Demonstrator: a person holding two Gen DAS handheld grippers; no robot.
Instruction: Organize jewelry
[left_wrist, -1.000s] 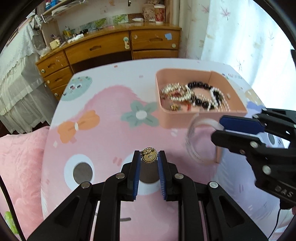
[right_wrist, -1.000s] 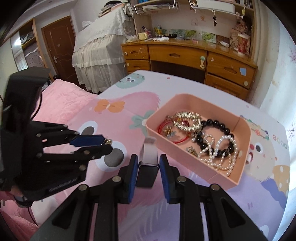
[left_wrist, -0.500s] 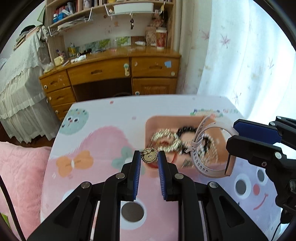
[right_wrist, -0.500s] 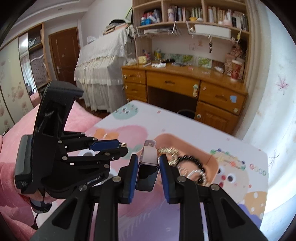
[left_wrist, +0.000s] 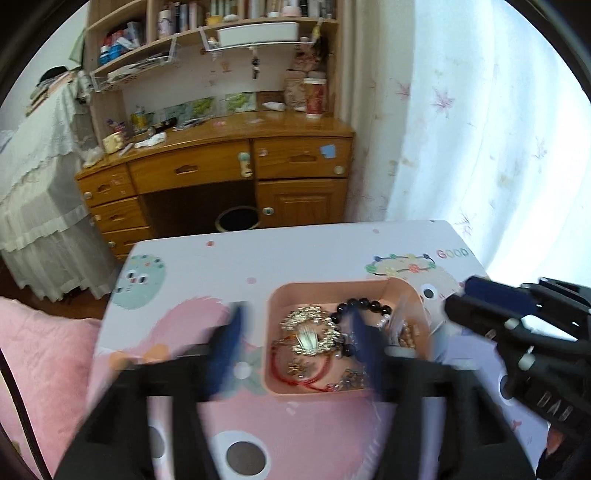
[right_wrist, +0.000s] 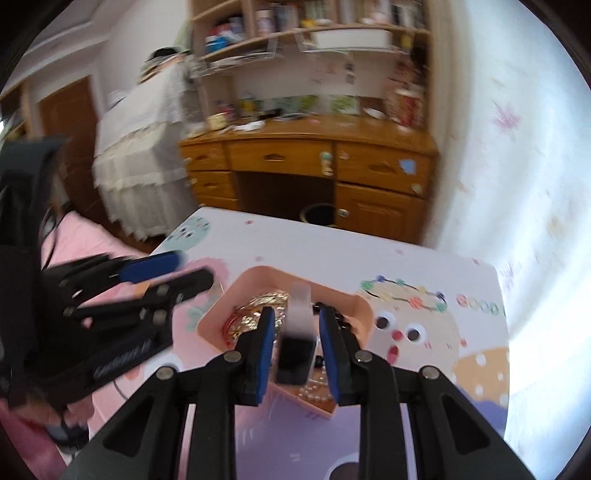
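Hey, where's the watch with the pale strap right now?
In the right wrist view the watch sits between the right gripper's opening jaws, directly over the pink tray, above the pearl and gold jewelry.

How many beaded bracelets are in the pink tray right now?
2: a black bead bracelet at the pink tray's far side, a pearl strand near its right end. Others may be hidden.

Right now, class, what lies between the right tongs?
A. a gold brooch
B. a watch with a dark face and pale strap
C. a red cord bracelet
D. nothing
B: in the right wrist view the watch, dark face and pale strap, sits between the opening right tongs, above the pink tray.
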